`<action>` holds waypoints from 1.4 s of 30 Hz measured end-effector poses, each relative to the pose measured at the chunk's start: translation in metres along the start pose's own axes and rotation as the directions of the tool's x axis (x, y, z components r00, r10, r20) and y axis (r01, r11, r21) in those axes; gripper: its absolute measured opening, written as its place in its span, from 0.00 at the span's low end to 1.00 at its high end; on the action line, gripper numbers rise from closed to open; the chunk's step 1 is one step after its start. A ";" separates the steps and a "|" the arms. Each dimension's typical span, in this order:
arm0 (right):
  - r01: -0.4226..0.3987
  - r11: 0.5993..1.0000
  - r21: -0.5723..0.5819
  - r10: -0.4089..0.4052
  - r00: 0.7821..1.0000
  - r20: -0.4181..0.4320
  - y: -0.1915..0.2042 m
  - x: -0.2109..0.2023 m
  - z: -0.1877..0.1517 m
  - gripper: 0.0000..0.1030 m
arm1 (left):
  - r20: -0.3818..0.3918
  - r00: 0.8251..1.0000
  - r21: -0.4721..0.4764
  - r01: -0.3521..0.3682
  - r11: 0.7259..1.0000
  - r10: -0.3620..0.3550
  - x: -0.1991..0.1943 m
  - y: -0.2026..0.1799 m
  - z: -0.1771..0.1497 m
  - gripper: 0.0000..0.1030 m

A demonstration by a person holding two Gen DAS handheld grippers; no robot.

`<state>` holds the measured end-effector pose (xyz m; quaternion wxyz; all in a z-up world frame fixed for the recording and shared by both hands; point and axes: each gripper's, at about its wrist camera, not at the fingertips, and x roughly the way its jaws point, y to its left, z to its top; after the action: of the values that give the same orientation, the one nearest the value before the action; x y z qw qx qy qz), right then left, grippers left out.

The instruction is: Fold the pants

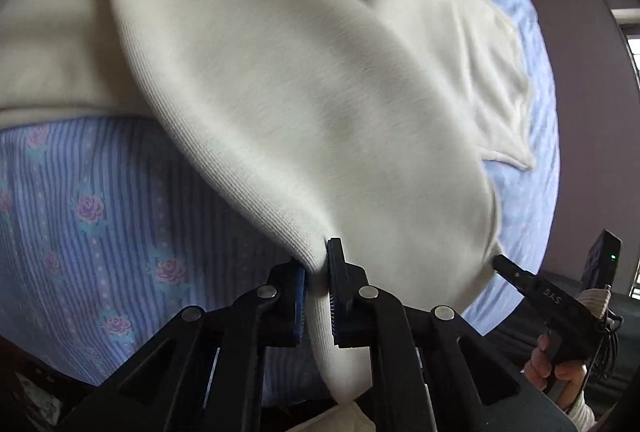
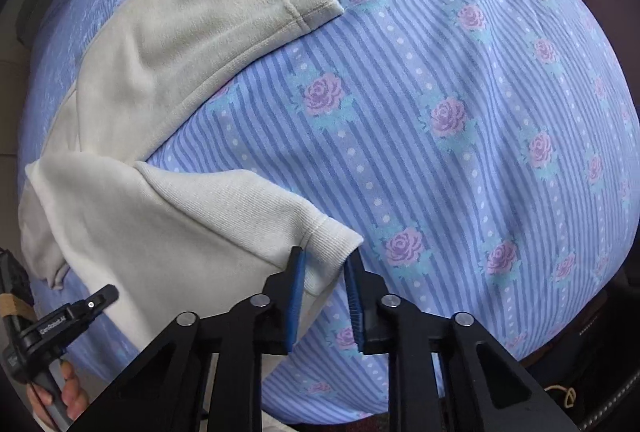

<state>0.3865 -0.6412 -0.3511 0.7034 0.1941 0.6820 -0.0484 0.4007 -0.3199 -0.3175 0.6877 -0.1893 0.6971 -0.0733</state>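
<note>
Left wrist view: left gripper jaws clenched on the cream pants ribbed waistband; right gripper jaws released around its corner. Soft, limp knit; grip hems.

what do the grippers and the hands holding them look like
Both are black plastic linkages with silver pivot pins and blue ribbed pads: the left gripper, the right gripper. Seen from outside, the right gripper has pale lettering, a green light, a dark cable and tan wrapping. A bare hand grips its handle.

One pair of cream pants, one floral bedsheet, two tongs
</note>
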 end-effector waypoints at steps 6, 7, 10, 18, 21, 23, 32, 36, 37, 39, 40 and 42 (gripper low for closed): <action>-0.046 0.998 0.051 0.042 0.995 0.090 -0.017 -0.042 0.015 0.08 | 0.145 0.983 0.154 0.086 0.984 -0.109 -0.068 -0.072 0.049 0.11; -0.043 0.998 0.055 0.036 0.992 0.123 -0.020 -0.052 0.021 0.08 | 0.159 0.981 0.191 0.082 0.978 -0.113 -0.072 -0.087 0.063 0.11; -0.052 0.996 0.065 0.038 0.980 0.197 -0.026 -0.077 0.048 0.09 | 0.185 0.976 0.265 0.060 0.962 -0.112 -0.066 -0.135 0.113 0.11; -0.042 0.997 -0.065 0.061 0.940 0.335 0.004 -0.119 0.099 0.40 | 0.110 0.992 0.304 -0.094 0.948 0.063 0.000 -0.182 0.219 0.11; -0.054 0.995 -0.081 0.078 0.942 0.327 0.015 -0.116 0.105 0.40 | 0.074 0.990 0.306 -0.140 0.941 0.124 0.022 -0.191 0.235 0.12; -0.041 0.995 -0.096 0.070 0.945 0.319 0.022 -0.110 0.105 0.40 | 0.057 0.989 0.308 -0.150 0.939 0.139 0.030 -0.195 0.241 0.23; -0.070 0.990 -0.124 0.100 0.961 0.260 0.040 -0.095 0.107 0.41 | -0.017 0.998 0.248 -0.050 0.967 0.056 0.018 -0.193 0.255 0.51; -0.045 0.980 -0.194 0.098 0.958 0.270 0.058 -0.097 0.109 0.51 | -0.111 0.994 0.235 0.007 0.972 0.020 0.014 -0.196 0.264 0.63; -0.038 0.978 -0.205 0.093 0.958 0.270 0.062 -0.096 0.110 0.51 | -0.128 0.991 0.237 -0.001 0.971 0.032 0.013 -0.197 0.265 0.63; -0.047 0.974 -0.223 0.105 0.961 0.257 0.071 -0.094 0.112 0.51 | -0.192 0.978 0.299 -0.026 0.954 0.087 0.019 -0.204 0.265 0.68; -0.050 0.972 -0.229 0.110 0.961 0.255 0.074 -0.094 0.113 0.51 | -0.234 0.960 0.352 -0.061 0.934 0.151 0.023 -0.207 0.263 0.72; -0.041 0.969 -0.244 0.107 0.959 0.263 0.082 -0.096 0.114 0.51 | -0.255 0.936 0.422 -0.118 0.899 0.243 0.023 -0.208 0.259 0.70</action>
<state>0.5147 -0.6227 -0.2413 0.8103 0.1260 0.5713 0.0333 0.6909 -0.4780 -0.2743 0.6010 0.0347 0.7786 -0.1774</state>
